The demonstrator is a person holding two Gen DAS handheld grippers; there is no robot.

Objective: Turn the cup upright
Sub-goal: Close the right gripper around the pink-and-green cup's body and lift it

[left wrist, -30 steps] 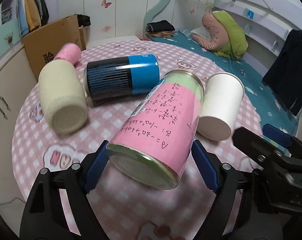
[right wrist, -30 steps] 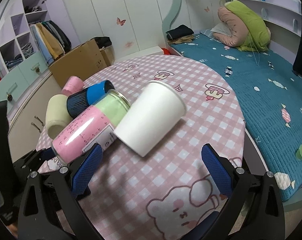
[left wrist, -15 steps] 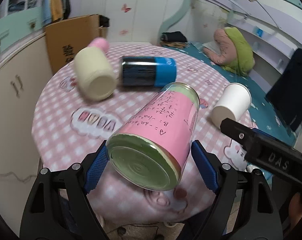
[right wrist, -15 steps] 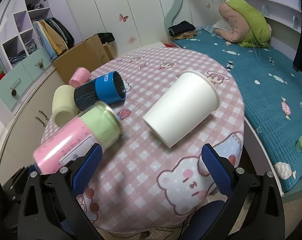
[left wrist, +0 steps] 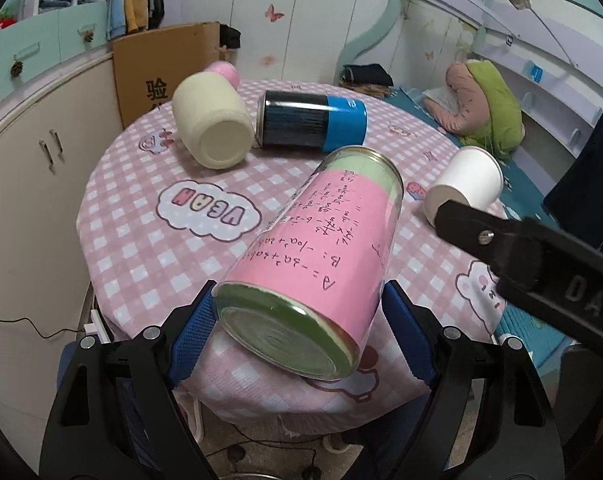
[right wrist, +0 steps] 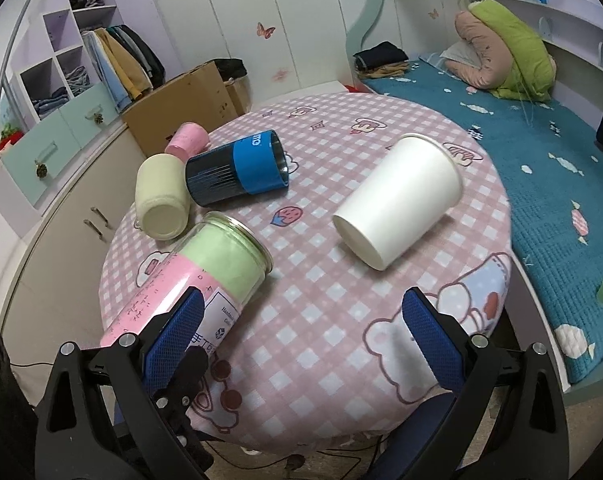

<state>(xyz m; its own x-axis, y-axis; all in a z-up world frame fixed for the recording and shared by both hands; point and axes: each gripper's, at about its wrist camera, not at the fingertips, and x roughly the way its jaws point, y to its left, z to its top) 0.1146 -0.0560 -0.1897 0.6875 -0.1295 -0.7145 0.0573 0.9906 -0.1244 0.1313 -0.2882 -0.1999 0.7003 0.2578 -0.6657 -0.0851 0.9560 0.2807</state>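
Note:
My left gripper is shut on a pink-and-green glass cup and holds it tilted above the near edge of the round table, base toward the camera. The same cup shows in the right wrist view. My right gripper is open and empty, above the table's near edge. A white paper cup lies on its side ahead of it, also seen in the left wrist view.
A blue-and-black cup, a cream cup and a small pink cup lie on their sides at the table's far left. A cardboard box and cabinets stand behind; a bed is on the right.
My left gripper has lifted the pink-and-green cup off the table and pulled it back toward the near edge. My right gripper has drawn back and up from the white cup.

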